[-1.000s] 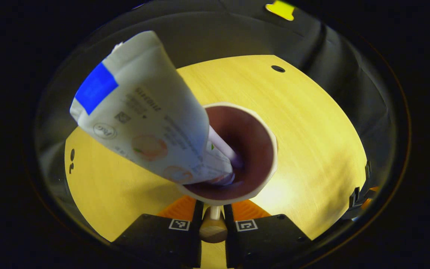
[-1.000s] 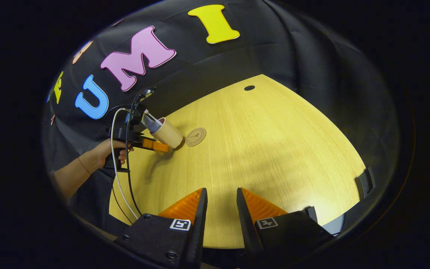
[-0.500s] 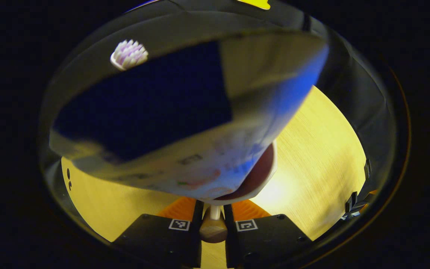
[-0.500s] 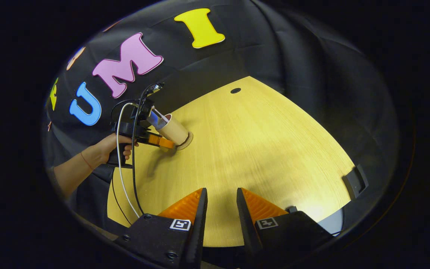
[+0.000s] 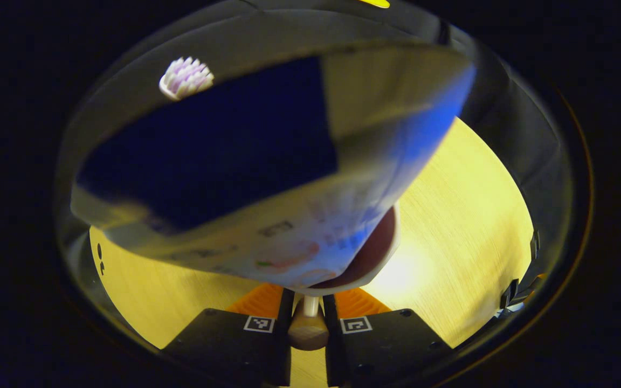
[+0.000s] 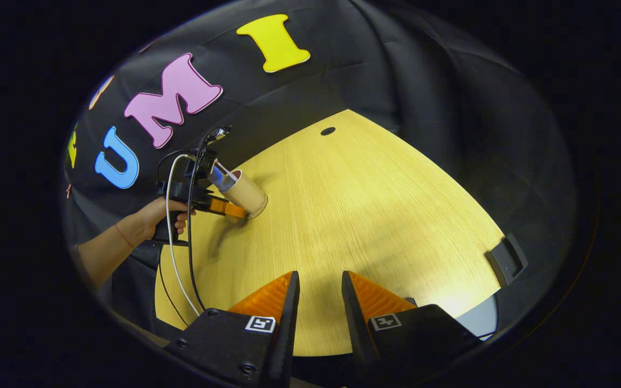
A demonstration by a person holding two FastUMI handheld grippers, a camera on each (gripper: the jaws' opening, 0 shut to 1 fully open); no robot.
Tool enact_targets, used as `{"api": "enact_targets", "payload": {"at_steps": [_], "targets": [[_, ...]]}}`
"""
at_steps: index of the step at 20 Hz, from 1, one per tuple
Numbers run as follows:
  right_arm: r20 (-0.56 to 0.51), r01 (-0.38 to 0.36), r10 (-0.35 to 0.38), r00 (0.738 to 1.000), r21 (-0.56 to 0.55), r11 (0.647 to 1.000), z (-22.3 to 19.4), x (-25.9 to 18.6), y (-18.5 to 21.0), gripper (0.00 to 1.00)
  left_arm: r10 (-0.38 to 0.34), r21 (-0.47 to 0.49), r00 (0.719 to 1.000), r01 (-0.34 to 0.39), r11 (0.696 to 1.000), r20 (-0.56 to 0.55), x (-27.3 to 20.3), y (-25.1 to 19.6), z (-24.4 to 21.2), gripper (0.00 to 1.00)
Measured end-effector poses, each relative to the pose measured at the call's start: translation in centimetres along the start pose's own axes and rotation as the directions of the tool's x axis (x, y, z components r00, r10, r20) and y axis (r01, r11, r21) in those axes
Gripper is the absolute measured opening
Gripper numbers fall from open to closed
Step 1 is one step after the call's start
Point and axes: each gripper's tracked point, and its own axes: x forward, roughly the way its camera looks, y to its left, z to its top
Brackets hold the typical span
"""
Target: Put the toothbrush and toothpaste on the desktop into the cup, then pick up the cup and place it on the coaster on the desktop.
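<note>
Left gripper (image 5: pixel 307 302): your jaws pinch the cup's wooden handle (image 5: pixel 307 330).
Cup (image 5: pixel 383 253): its rim sits just past your jaws.
Toothpaste (image 5: pixel 267 178): leans out of the cup, close to the camera.
Toothbrush (image 5: pixel 186 78): bristle head above the tube.
Worktop (image 5: pixel 467 215): beneath.

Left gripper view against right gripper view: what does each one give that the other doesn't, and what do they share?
Left gripper view: a close look into the cup, with its dark red inside, the toothpaste tube leaning out of it, the toothbrush bristles, and the left gripper shut on the cup's wooden knob.

Right gripper view: the right gripper, open with nothing between its fingers, the hand holding the far gripper, its cables, and the cup's tan outside.

Both: the cup with the tube in it, and the yellow desktop.
</note>
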Motion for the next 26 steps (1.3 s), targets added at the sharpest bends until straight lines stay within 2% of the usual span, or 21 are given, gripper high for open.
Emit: {"api": "enact_targets", "payload": {"at_steps": [1,5,10,11,12,15,17,20,23,26], "targets": [[-0.002,-0.001,0.001,1.0,-0.002,1.0,-0.1,0.0,0.1,0.48,-0.002,-0.003,1.0,0.002,1.0,0.0,0.0,0.1,0.1,0.3],[-0.008,-0.003,0.003,1.0,-0.002,1.0,-0.1,0.2,0.2,0.48,-0.003,0.0,1.0,0.003,1.0,-0.006,0.1,0.1,0.1,0.26],[0.002,-0.003,0.003,1.0,0.002,1.0,0.6,0.2,0.5,0.48,0.032,-0.015,0.999,-0.032,0.999,-0.001,-0.5,1.0,-0.1,0.47],[0.003,-0.005,0.005,1.0,0.002,1.0,0.7,0.3,0.6,0.48,0.037,-0.029,0.999,-0.037,0.999,0.006,-1.3,1.3,-0.3,0.62],[0.003,-0.009,0.009,1.0,0.001,1.0,0.8,0.4,1.0,0.48,0.048,-0.04,0.999,-0.047,0.998,0.023,-1.8,1.3,-0.2,0.71],[0.001,-0.03,0.03,1.0,-0.008,1.0,1.2,0.9,2.2,0.48,0.038,-0.079,0.992,-0.028,0.996,0.123,-4.4,1.4,-0.1,0.75],[0.0,-0.054,0.054,0.999,-0.031,0.998,1.8,1.4,3.8,0.48,0.051,-0.117,0.968,-0.023,0.993,0.245,-7.9,1.9,0.0,0.77],[-0.005,-0.094,0.094,0.996,-0.074,0.993,2.4,2.1,6.4,0.48,0.026,-0.148,0.921,0.034,0.988,0.388,-13.0,1.3,-0.8,0.79],[-0.02,-0.135,0.133,0.991,-0.12,0.984,2.6,3.0,9.1,0.48,0.088,-0.159,0.871,-0.011,0.987,0.484,-18.2,2.8,-3.3,0.81],[-0.025,-0.171,0.17,0.985,-0.16,0.972,2.8,3.4,11.9,0.48,0.152,-0.218,0.823,-0.035,0.975,0.548,-22.2,3.8,-6.2,0.81]]}}
